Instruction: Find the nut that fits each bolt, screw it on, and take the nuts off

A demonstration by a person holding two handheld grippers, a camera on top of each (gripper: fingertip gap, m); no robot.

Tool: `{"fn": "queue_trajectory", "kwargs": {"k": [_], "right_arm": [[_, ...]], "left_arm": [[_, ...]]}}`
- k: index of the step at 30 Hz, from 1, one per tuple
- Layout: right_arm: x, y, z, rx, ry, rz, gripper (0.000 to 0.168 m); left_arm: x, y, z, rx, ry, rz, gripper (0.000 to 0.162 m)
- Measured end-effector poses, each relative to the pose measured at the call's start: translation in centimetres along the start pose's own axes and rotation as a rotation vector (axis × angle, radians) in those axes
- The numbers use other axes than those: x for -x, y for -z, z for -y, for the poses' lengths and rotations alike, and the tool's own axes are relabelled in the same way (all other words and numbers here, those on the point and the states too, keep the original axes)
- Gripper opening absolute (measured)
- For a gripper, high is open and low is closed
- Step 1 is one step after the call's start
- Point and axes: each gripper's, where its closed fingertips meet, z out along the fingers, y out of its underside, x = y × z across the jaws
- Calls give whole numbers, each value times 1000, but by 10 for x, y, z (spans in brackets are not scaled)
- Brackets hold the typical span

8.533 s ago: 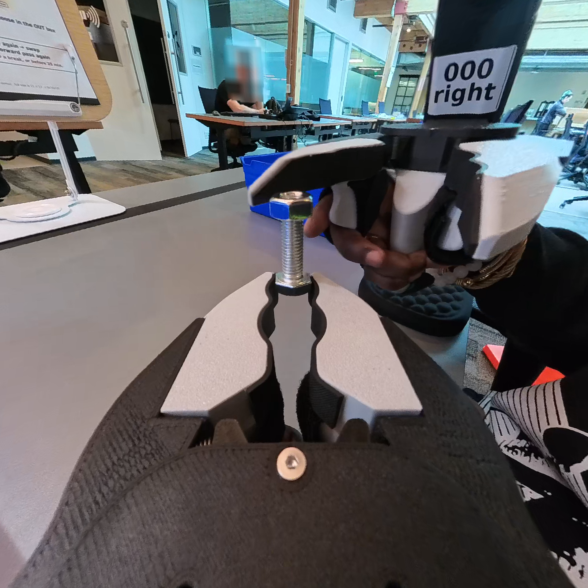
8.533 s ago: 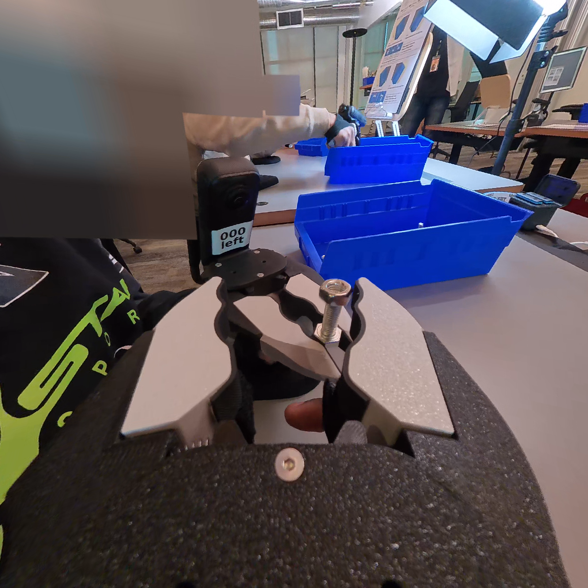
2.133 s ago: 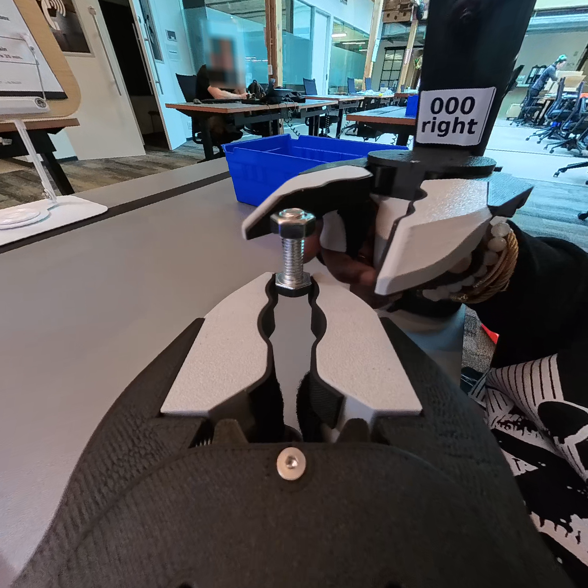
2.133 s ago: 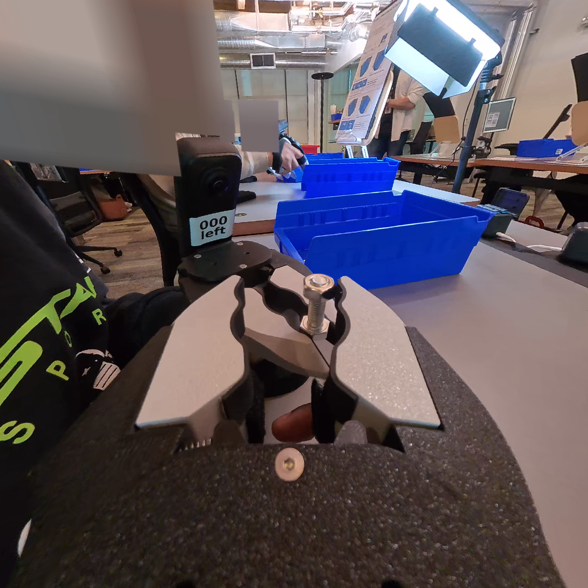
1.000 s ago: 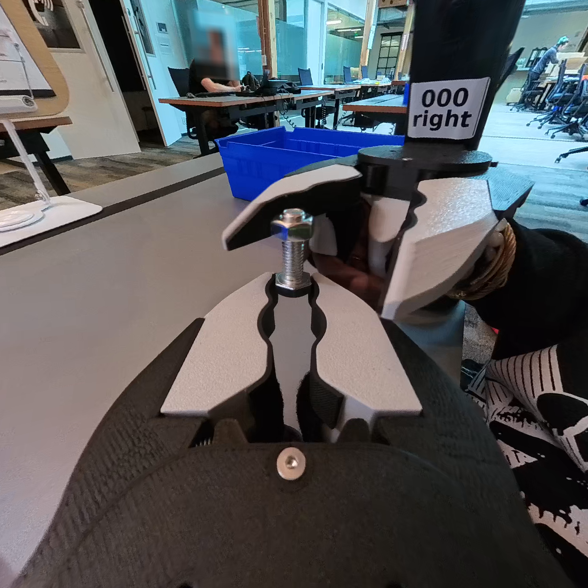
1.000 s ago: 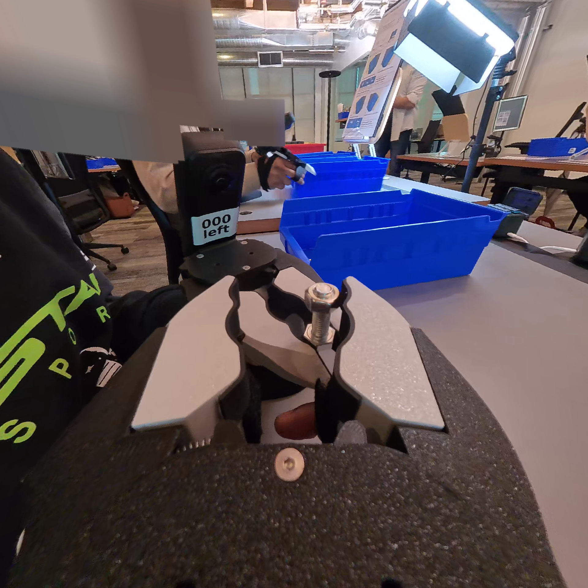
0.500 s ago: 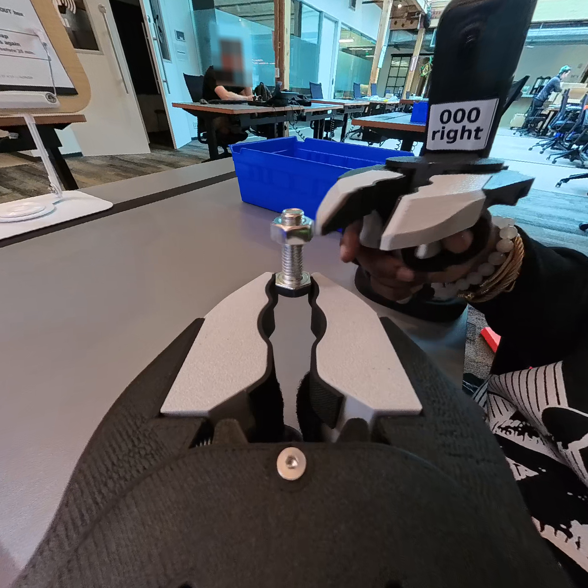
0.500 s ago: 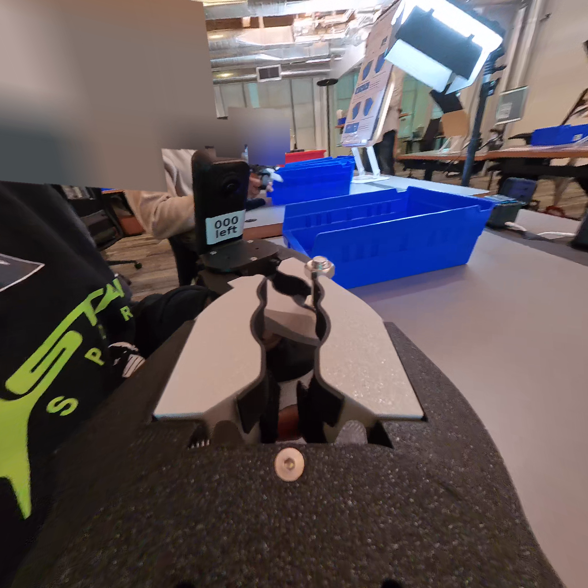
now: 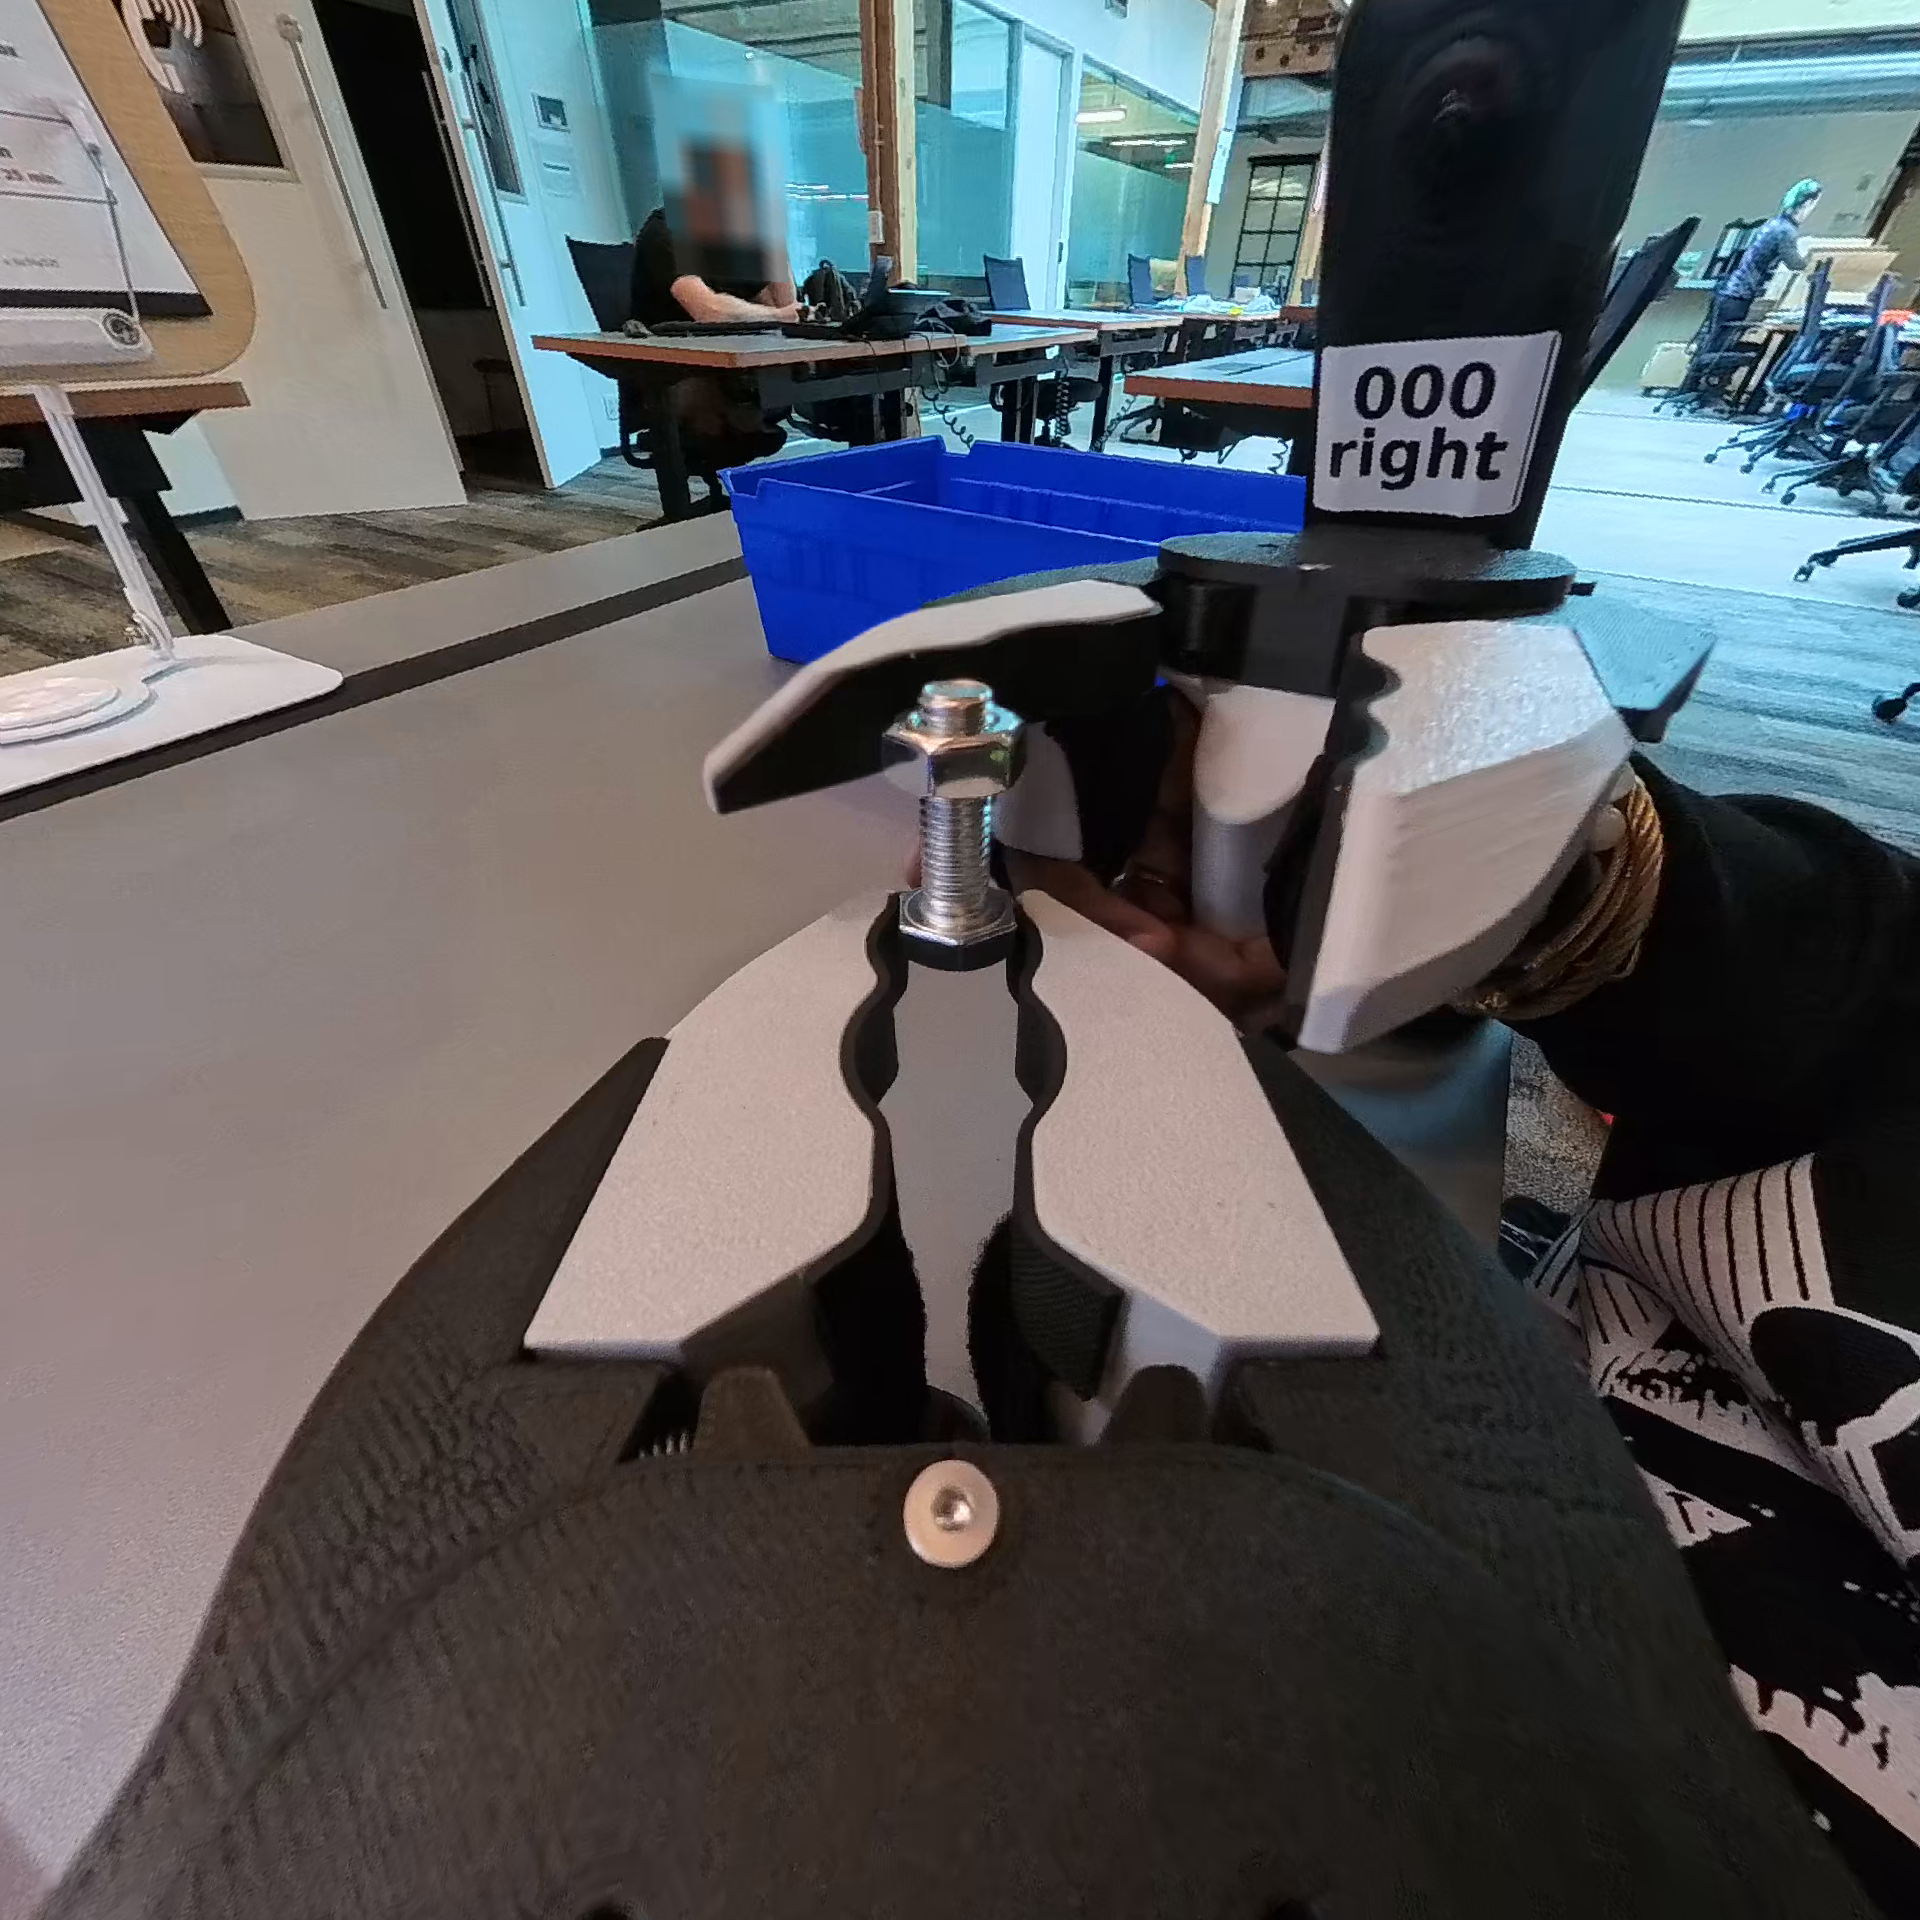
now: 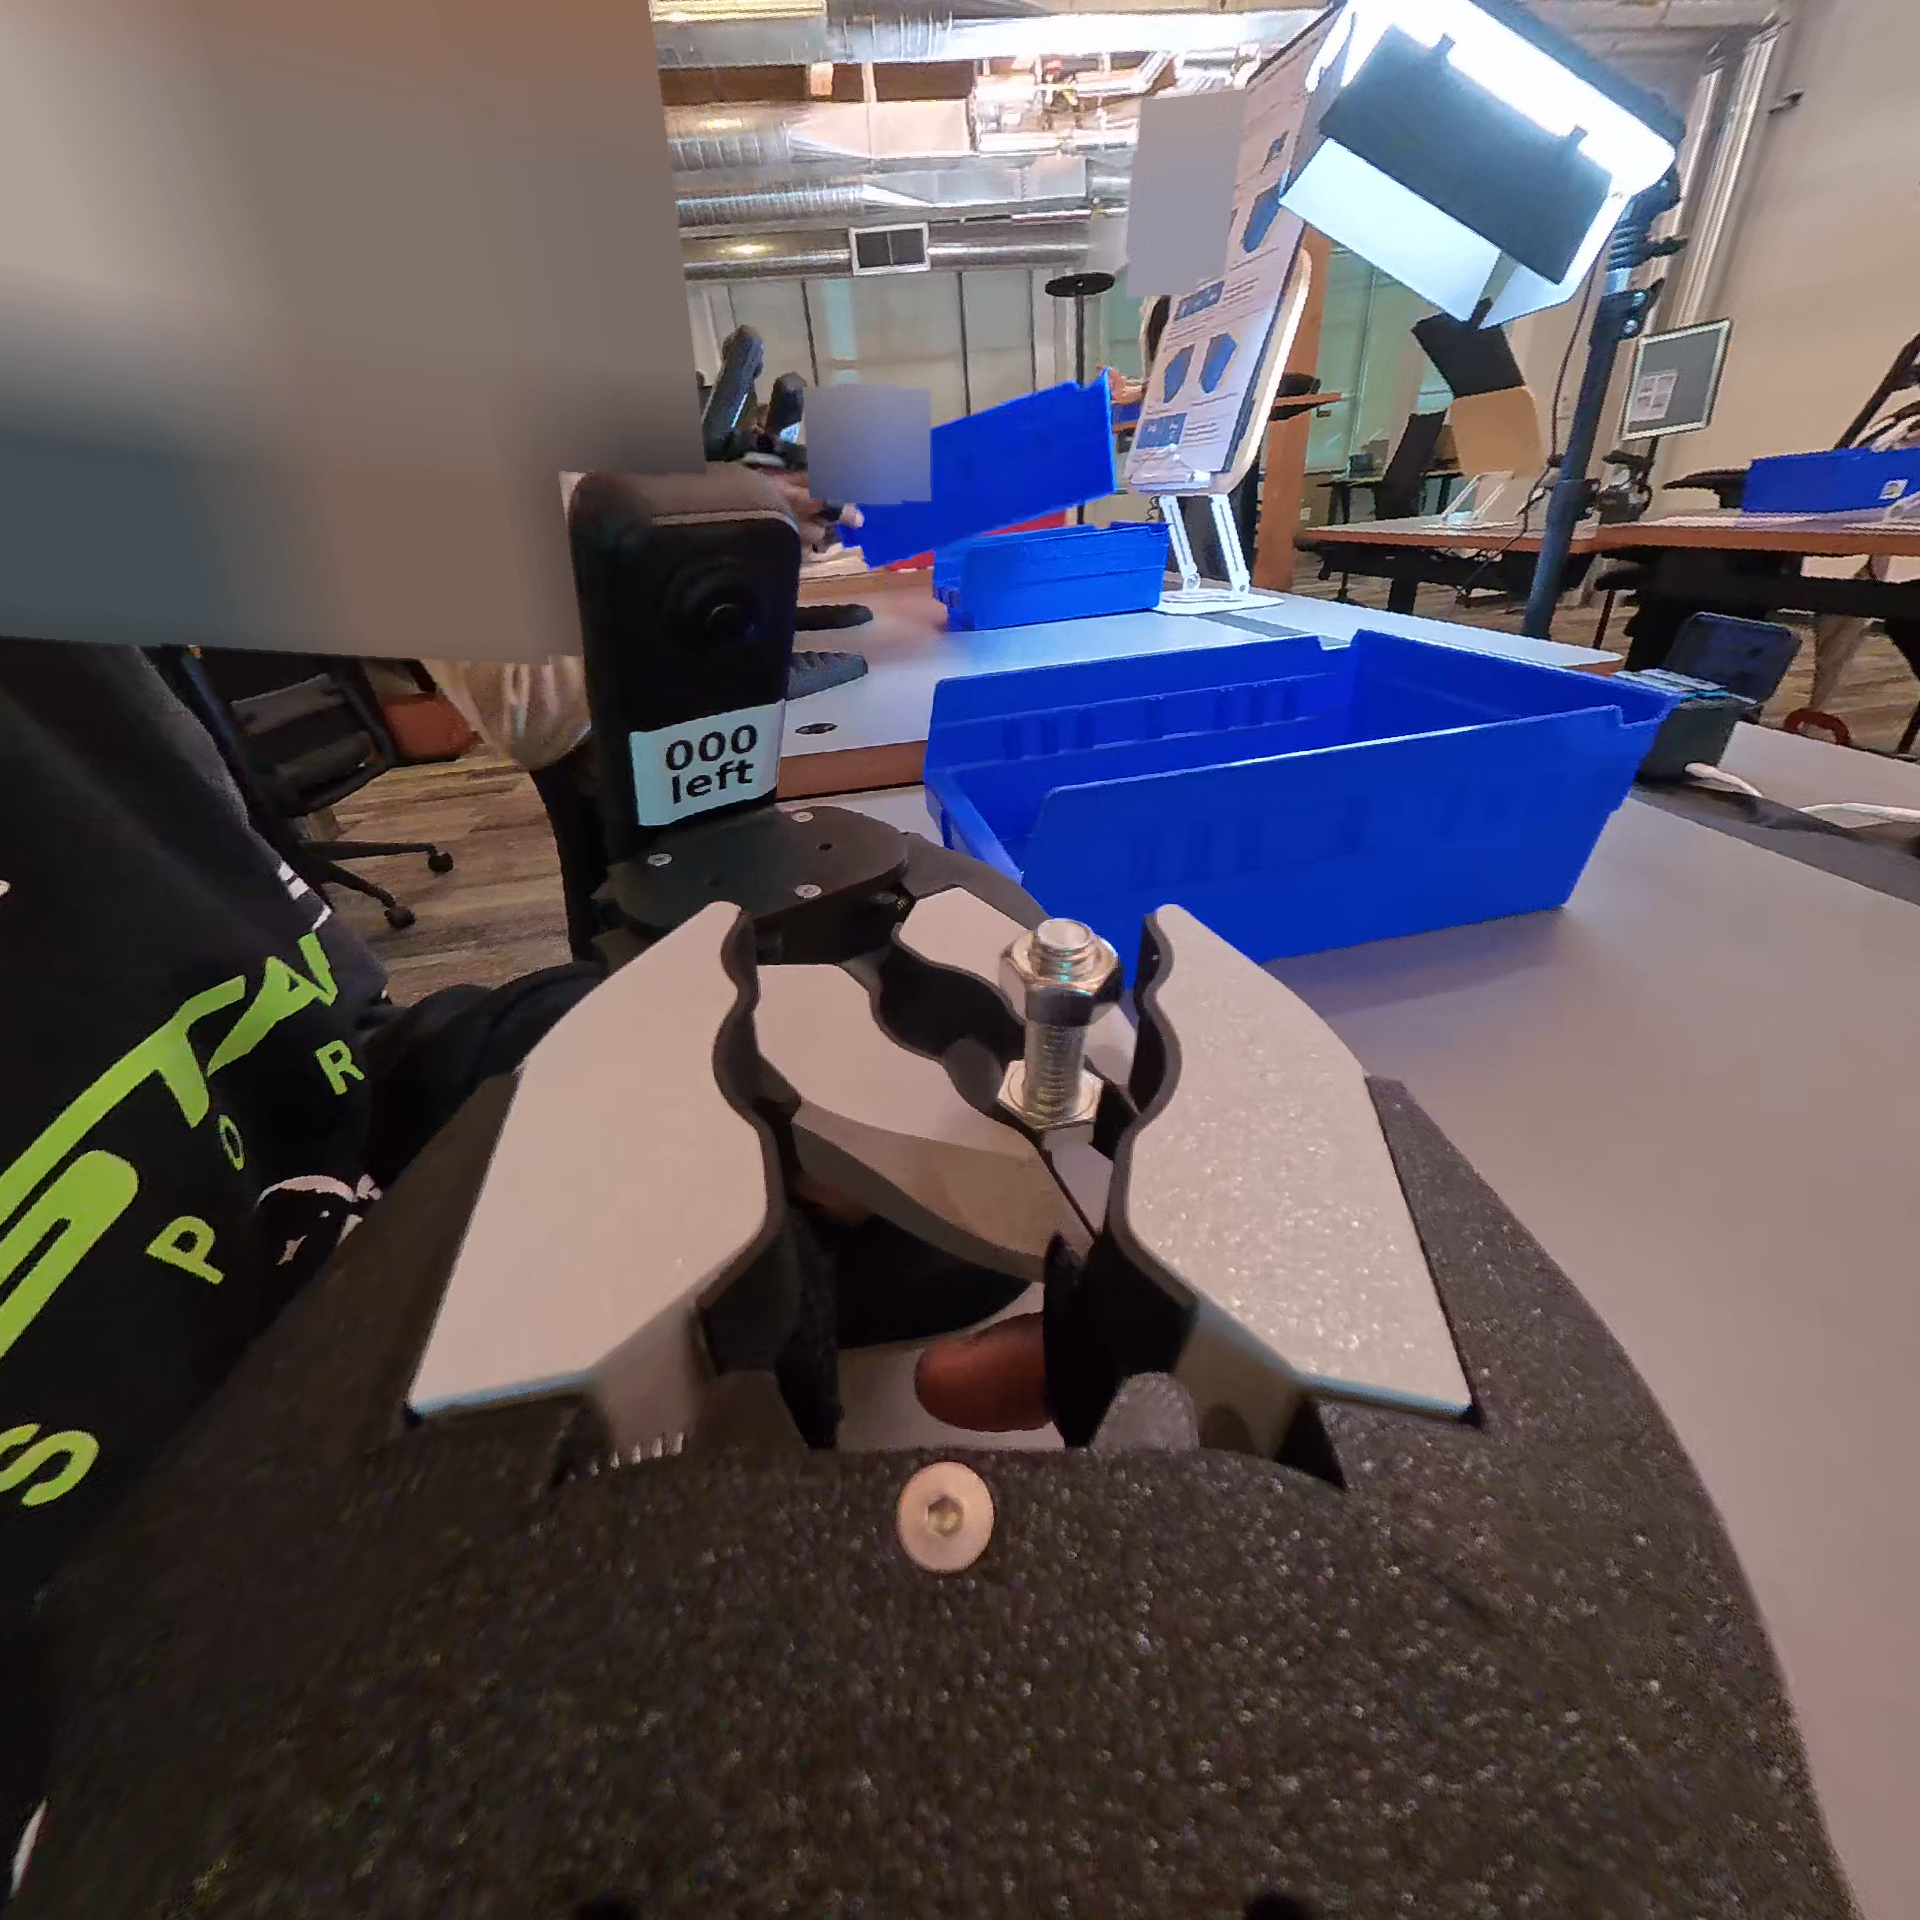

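Left gripper [image 9: 956,925] is clenched on the bolt [image 9: 956,862] by its head; right gripper [image 10: 940,997] stands spread, one finger beside the nut [image 10: 1060,971]. Judged: close squarely on the nut's flats, then turn. Bolt upright, thread end up, nut near its tip.

Bolt [image 9: 956,852] head: buried between my left claw [image 9: 956,940] tips.
Nut [image 10: 1058,975] contact: my right claw's [image 10: 940,997] grip can't be judged.
Blue bin [image 9: 935,551]: right end behind my right claw.
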Motion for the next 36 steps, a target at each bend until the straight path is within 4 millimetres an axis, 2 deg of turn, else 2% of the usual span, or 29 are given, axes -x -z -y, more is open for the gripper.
{"fn": "queue_trajectory", "kwargs": {"k": [7, 10, 11, 13, 15, 18, 22, 26, 36], "right_arm": [[-2, 14, 1, 6, -8, -20, 53], [-5, 25, 2, 9, -29, -30, 35], [-3, 28, 3, 8, -33, -13, 21], [1, 33, 7, -13, -46, 23, 16], [-3, 34, 10, -25, -41, -3, 19], [-11, 28, 13, -52, -19, -57, 47], [-9, 15, 5, -8, -6, -36, 58], [-4, 12, 4, 2, 6, -15, 53], [-11, 30, 4, -3, -20, -28, 25]], "left_arm": [[4, 0, 0, -4, 17, 18, 18], [5, 0, 1, -4, 20, 22, 18], [5, 1, 1, -6, 22, 24, 18], [6, 0, 0, -2, 30, 23, 18], [5, 0, 0, 0, 25, 22, 18], [4, 0, 0, 4, 18, 19, 18], [3, -1, -1, 8, 10, 12, 18], [3, -1, -1, 11, 9, 13, 18], [5, 0, -1, 4, 23, 22, 18]]}}
